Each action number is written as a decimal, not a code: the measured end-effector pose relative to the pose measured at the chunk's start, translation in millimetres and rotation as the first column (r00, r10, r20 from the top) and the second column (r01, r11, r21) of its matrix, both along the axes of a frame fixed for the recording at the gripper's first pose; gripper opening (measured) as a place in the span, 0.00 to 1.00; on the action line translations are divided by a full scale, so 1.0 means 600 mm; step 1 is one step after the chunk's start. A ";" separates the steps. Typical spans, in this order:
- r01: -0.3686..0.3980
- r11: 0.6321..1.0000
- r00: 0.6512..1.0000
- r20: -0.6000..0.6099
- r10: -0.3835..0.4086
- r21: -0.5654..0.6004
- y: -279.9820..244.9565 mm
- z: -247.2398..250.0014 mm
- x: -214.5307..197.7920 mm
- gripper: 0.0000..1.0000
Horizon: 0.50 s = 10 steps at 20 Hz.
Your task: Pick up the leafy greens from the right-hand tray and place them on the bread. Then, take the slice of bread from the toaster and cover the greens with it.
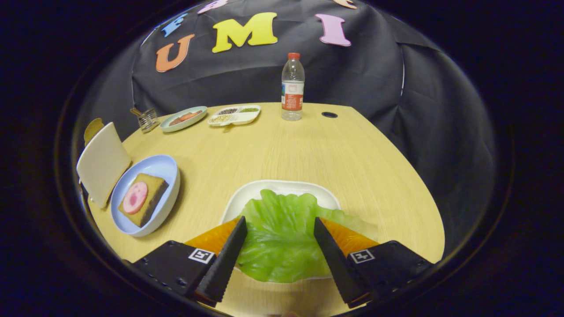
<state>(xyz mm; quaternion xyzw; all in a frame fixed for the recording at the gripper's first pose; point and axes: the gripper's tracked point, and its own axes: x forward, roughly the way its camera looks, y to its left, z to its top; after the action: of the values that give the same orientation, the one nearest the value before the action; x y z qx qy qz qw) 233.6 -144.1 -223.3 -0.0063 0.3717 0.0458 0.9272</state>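
Fingers astride the greens

The gripper point(280, 222) has its fingers spread apart, one either side of the leafy greens point(282, 237), which lie on the white tray point(260, 189). The bread point(143, 198) sits in a blue bowl point(165, 169) well to the left on the table point(308, 145)

wall: black draped cloth point(246, 75) behind and right | desk: light wood-grain top point(308, 149), round dark cable hole point(329, 115) near far edge | light: dim, even

Green leaf point(282, 233), white tray point(282, 188), perhaps cream.
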 end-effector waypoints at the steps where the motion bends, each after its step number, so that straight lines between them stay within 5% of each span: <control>1: -0.006 1.000 1.000 0.000 0.006 0.000 -0.001 0.000 -0.002 0.84; 3: -0.028 0.999 1.000 0.007 0.028 0.017 0.005 -0.001 -0.001 0.70; 5: -0.012 0.999 1.000 0.005 0.012 0.049 0.003 0.000 0.002 0.28; 6: 0.008 0.998 1.000 0.014 -0.009 0.069 0.000 0.004 0.003 0.27; 7: 0.024 0.995 1.000 0.005 -0.025 0.092 -0.001 0.001 0.002 0.01; 10: 0.042 0.993 0.997 0.056 -0.048 0.110 0.001 0.023 0.004 0.01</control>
<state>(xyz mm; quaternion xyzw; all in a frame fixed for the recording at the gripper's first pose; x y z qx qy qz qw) 235.8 -143.2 -209.3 0.0514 0.3415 0.0450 0.9374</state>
